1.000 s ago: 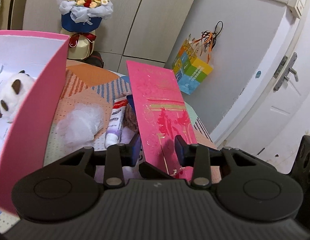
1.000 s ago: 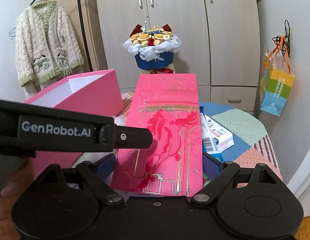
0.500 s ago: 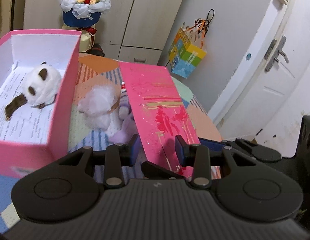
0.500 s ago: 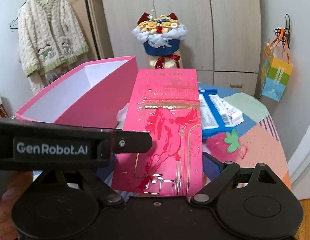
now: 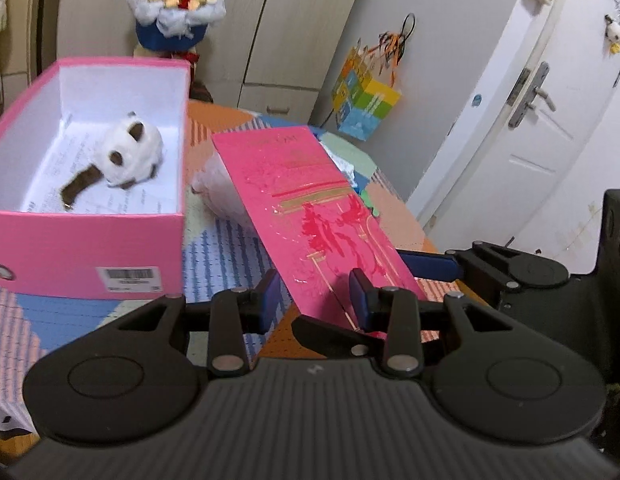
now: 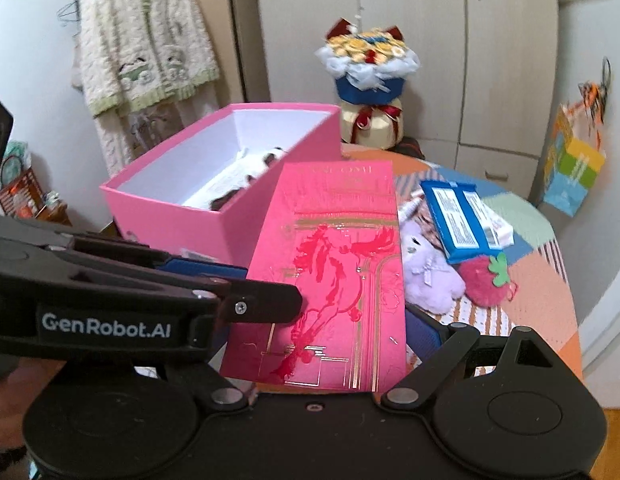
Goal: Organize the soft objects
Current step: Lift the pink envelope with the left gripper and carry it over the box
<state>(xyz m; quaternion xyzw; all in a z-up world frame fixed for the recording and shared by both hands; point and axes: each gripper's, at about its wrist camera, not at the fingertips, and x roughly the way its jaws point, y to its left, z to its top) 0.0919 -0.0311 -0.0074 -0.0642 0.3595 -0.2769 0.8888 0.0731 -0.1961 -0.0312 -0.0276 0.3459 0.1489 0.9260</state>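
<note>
Table: your patchwork-patterned tabletop [image 6: 525,280] carries everything here.
Box: the open pink cardboard shoebox [image 5: 86,240] sits on the table's left side, white inside.
Lid: the flat pink lid with a red horse and gold lines [image 6: 341,280] is raised at a slant beside the box, between your two tools.
Right gripper: your right gripper [image 6: 325,344] spans the lid's width, its jaws spread wide and closed on both long edges.
Left gripper: your left gripper [image 5: 311,300] has the lid's near corner between its jaws; whether it pinches the lid you cannot tell.
In the box: a white and brown plush animal [image 5: 128,156] lies on printed paper.
Beside the lid: a lilac plush toy [image 6: 427,276], a pink fuzzy strawberry [image 6: 485,284] and a blue packet [image 6: 457,220] lie close together on the table.
</note>
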